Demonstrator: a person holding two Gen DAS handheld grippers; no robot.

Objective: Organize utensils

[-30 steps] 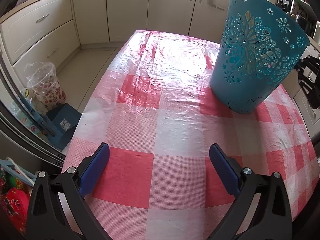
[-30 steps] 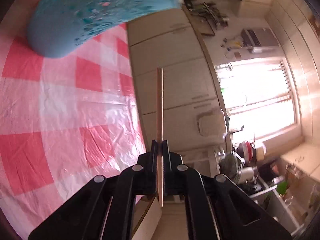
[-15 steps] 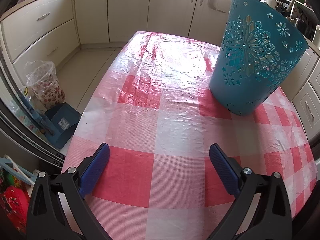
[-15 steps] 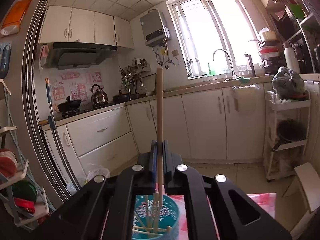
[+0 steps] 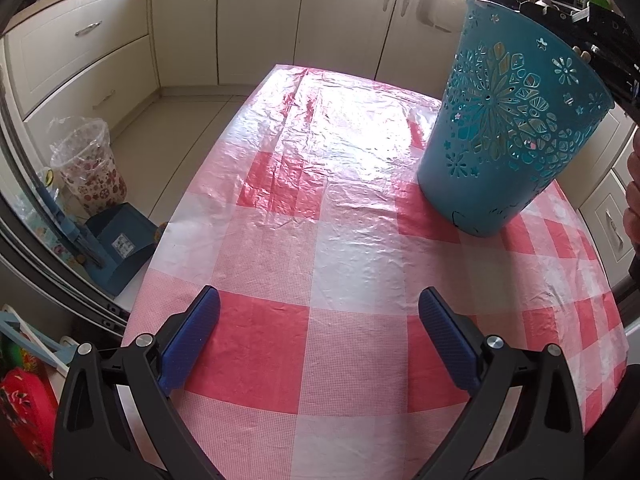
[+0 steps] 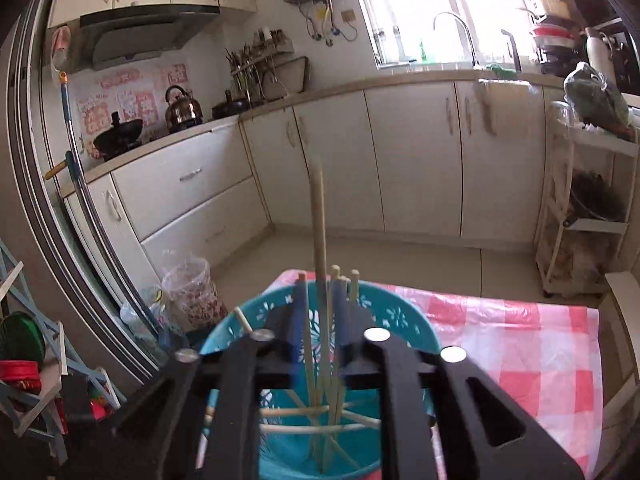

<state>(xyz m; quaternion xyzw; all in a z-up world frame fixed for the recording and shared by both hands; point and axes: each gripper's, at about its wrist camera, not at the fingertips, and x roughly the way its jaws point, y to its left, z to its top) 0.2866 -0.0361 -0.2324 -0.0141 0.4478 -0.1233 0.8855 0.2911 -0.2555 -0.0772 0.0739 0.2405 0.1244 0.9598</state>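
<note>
A teal cut-out basket (image 5: 508, 132) stands on the red-and-white checked table (image 5: 340, 220), at its far right. My right gripper (image 6: 318, 292) hangs just above the basket's rim (image 6: 404, 312), pointing down into it. Its jaws are opening, and a long wooden chopstick (image 6: 319, 220) stands upright in the gap with the pads clear of it. Several more chopsticks (image 6: 320, 412) lie and lean inside the basket. My left gripper (image 5: 316, 312) hovers open over the near part of the table with nothing between its blue pads (image 5: 192, 336).
A floral bin with a plastic liner (image 5: 86, 168) and a blue dustpan (image 5: 120, 240) sit on the floor left of the table. Cream cabinets (image 5: 256, 20) line the far wall. A white shelf cart (image 6: 584, 220) stands at the right. A hand (image 5: 633, 192) shows at the right edge.
My right gripper rolled upright, rose over the basket, and its jaws parted from the chopstick they were shut on. My left gripper stayed where it was.
</note>
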